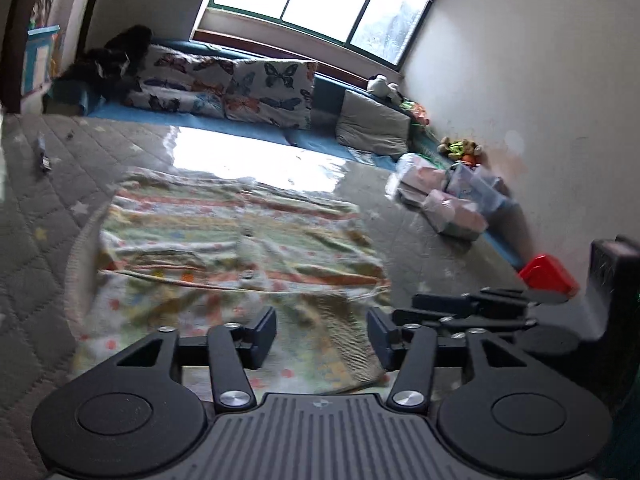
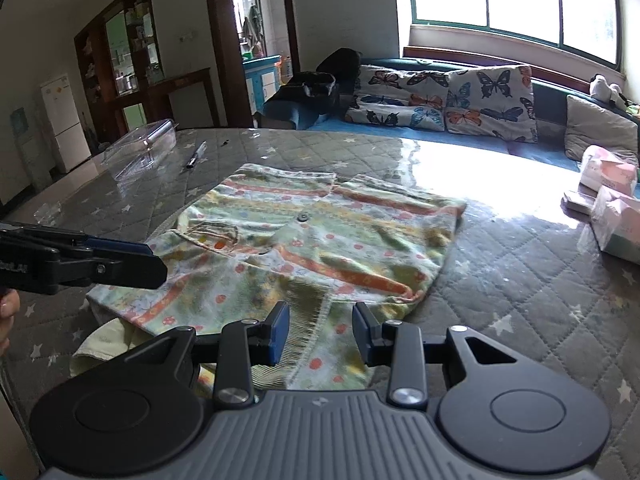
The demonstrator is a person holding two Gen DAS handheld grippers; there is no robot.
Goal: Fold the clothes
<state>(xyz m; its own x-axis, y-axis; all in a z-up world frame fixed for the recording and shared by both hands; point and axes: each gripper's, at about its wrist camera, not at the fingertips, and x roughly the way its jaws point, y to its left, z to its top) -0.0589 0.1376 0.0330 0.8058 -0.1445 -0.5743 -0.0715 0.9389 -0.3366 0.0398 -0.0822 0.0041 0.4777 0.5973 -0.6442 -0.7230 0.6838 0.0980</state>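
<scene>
A small striped, dotted garment [image 2: 304,248] in green, orange and white lies spread on the grey quilted mattress [image 2: 520,280]; it also shows in the left wrist view [image 1: 240,248]. My left gripper [image 1: 322,338] is open and empty, just above the garment's near edge. My right gripper [image 2: 320,332] is open and empty, over the garment's near hem. The left gripper also shows in the right wrist view [image 2: 120,264] at the garment's left side. The right gripper shows in the left wrist view [image 1: 472,304] at the right.
Butterfly cushions [image 2: 440,96] and a grey pillow [image 2: 600,136] line the far bench under the window. Wrapped packages [image 2: 612,200] sit at the mattress's right. A clear plastic box [image 2: 140,148] and a pen [image 2: 196,156] lie far left. A red object [image 1: 548,272] sits by the wall.
</scene>
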